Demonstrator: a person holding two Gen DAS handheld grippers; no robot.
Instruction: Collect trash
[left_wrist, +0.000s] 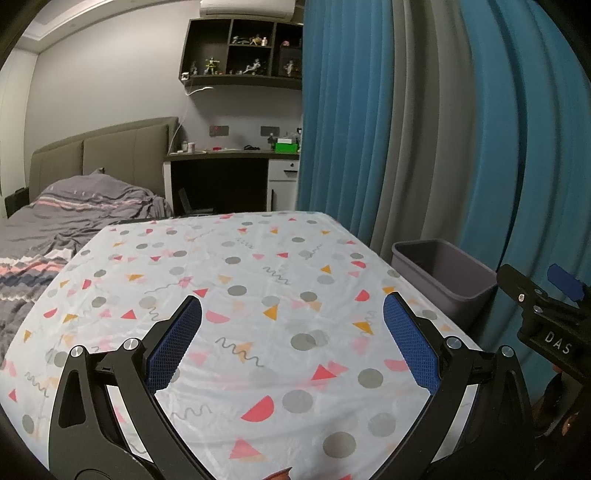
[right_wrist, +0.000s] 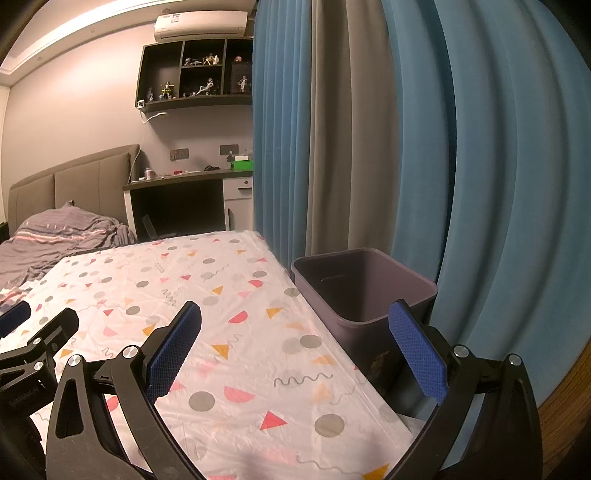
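A: Left wrist view first. What does the left claw look like?

B: Spread wide, nothing between its blue pads. It hangs over the surface, which wears a white cloth printed with grey dots and pink and orange shapes.

A: And the bin?

B: Grey, open-topped, standing just past the surface's right edge, in front of the blue curtain. From here I can't see what lies inside. No loose trash shows on the cloth.

A: Anything else at the edges?

B: The right claw pokes in at far right, only partly in view. A bed with a grey striped cover sits to the left, a shelf of figurines on the far wall.

A: Now the right wrist view.

B: The right claw is also wide and holds nothing. Its left finger is over the cloth, its right one over the near corner of the bin.

A: Is the bin filled?

B: Something dark and crumpled shows low inside; I can't tell what. The left claw appears at the left edge, over the surface.
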